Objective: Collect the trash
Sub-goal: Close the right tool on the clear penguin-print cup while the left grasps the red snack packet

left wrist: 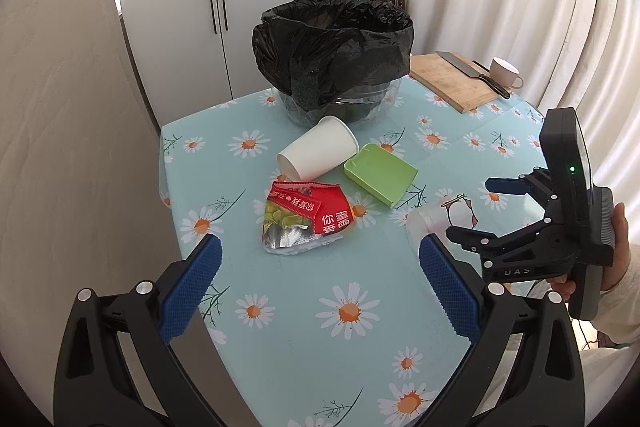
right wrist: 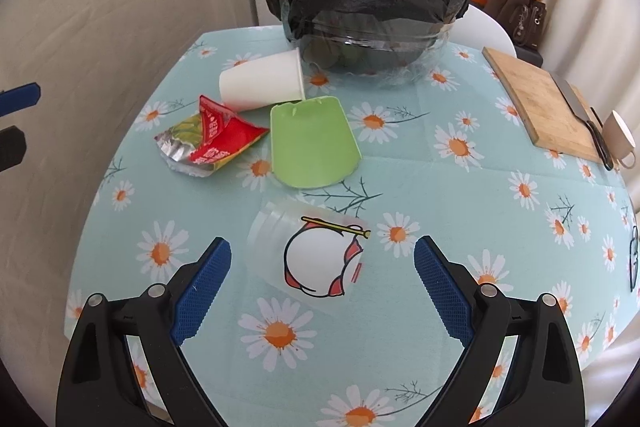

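Clear plastic cup (right wrist: 308, 251) lies between right gripper's (right wrist: 322, 285) wide-spread fingers (right wrist: 204, 285), untouched.

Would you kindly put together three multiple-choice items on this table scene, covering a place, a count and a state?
1. Where does the green tray lie?
A. inside the bin
B. on the tablecloth beside the white paper cup
C. on the cutting board

2. How many loose pieces of trash lie on the table?
A. two
B. four
C. six

3. How does the right gripper stand?
A. open, empty
B. shut on the cup
C. shut on the wrapper

Answers: B, its edge meets the cup; B, paper cup, tray, snack wrapper, clear plastic cup; A, fingers spread around the clear cup, not touching.
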Demonstrator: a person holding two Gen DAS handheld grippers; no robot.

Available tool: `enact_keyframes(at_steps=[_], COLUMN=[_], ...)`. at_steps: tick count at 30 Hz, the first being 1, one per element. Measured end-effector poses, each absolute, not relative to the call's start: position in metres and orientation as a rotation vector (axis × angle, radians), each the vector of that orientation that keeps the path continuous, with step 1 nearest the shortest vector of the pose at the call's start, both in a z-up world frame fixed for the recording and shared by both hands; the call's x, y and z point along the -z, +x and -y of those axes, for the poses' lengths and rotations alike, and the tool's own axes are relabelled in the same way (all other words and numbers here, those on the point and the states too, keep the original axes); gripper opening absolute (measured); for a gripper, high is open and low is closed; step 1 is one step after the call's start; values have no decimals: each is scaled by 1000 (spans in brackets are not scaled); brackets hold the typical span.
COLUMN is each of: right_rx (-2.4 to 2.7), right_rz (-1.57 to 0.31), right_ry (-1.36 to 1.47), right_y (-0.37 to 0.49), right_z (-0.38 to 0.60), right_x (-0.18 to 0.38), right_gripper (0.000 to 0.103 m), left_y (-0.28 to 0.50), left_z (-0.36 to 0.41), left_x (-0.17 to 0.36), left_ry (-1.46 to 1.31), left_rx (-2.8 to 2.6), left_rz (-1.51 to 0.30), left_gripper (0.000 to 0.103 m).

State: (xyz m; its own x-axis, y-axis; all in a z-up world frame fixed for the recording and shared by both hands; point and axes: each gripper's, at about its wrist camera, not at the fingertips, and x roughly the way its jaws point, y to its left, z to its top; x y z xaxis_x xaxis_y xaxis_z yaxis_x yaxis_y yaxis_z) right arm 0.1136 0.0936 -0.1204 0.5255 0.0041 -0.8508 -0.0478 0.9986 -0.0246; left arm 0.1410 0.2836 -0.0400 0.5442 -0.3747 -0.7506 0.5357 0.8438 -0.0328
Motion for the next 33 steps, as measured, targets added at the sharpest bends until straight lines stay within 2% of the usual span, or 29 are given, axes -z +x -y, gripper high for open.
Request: enact_keyframes(at_steps=[14, 15, 17, 25, 26, 27, 28, 33], right_rx=[29, 25, -12, -54, -54, -57, -63, -98], right_rz=[-1091, -1095, -1124, -1156, -1155, -1156, -1164, -1180], right_ry=[-37, -36, -14, 32, 37, 44, 50, 45], right_y=[136, 137, 139, 137, 137, 137, 137, 137], right_z=[-101, -101, -100, -89, -87, -85, -84, -78], right_x=[150, 151, 154, 154, 152, 150, 149, 140], right_gripper=[87, 80, 54, 50, 46, 31, 25, 2], left_y=[137, 137, 139, 150, 152, 153, 155, 170], left_z=[-297, -298, -299, -298, -296, -295, -293, -282], left_x=[51, 53, 57, 71, 72, 74, 75, 87], left_ry=[197, 196, 206, 215, 214, 216, 219, 219], left_rx=[535, 536, 529, 538, 544, 552, 559, 581], left_rz=[-882, -888, -896, -924, -928, -929, -928, -941], left_gripper=[97, 97, 97, 97, 97, 97, 97, 97])
